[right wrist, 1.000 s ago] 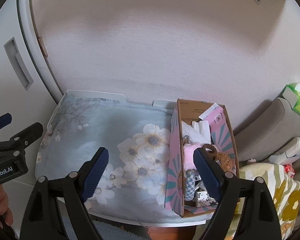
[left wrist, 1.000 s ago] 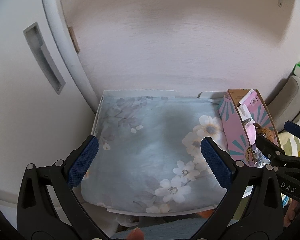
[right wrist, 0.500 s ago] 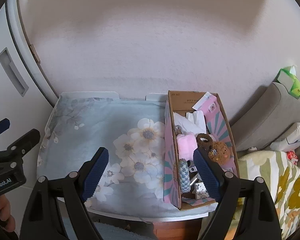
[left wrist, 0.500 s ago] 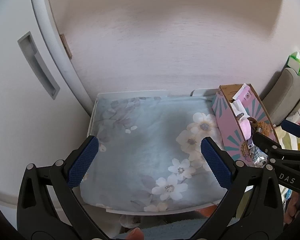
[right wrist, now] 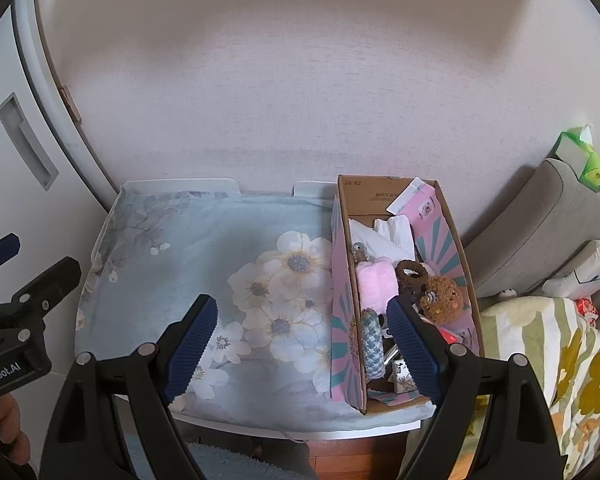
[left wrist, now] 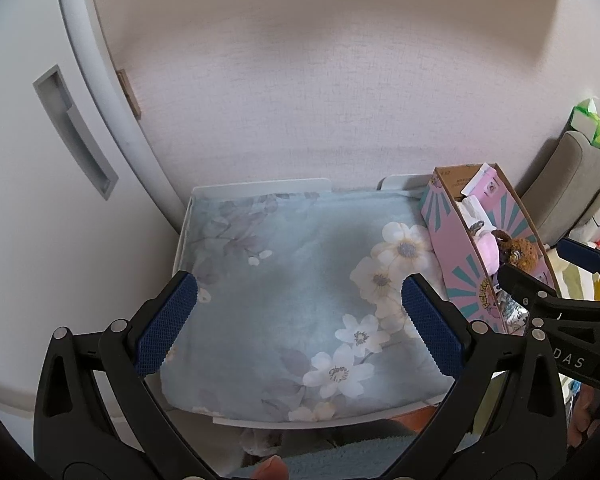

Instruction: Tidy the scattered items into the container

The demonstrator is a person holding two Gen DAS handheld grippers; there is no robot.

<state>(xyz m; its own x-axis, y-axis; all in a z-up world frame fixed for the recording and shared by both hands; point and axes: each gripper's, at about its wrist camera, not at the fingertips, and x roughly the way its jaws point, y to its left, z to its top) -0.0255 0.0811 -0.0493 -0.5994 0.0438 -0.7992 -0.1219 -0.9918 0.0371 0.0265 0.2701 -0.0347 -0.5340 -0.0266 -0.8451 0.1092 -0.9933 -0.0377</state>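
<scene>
While both grippers (left wrist: 300, 328) (right wrist: 300, 338) are held apart and empty, little is changed — the cloth (left wrist: 292, 280) is seen cleared, the box (right wrist: 404, 280) filled, so tidying seems finished.

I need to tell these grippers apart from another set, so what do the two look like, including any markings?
Both look alike: black plastic frames with cut-out openings and silver rivets at the joints, ending in two fingers with dark blue, cross-hatched pads. The left gripper shows white lettering ending "enRobot.AI" on its side in the right wrist view; the right gripper shows "DAS" in the left wrist view. No cables or sleeves show.
</scene>
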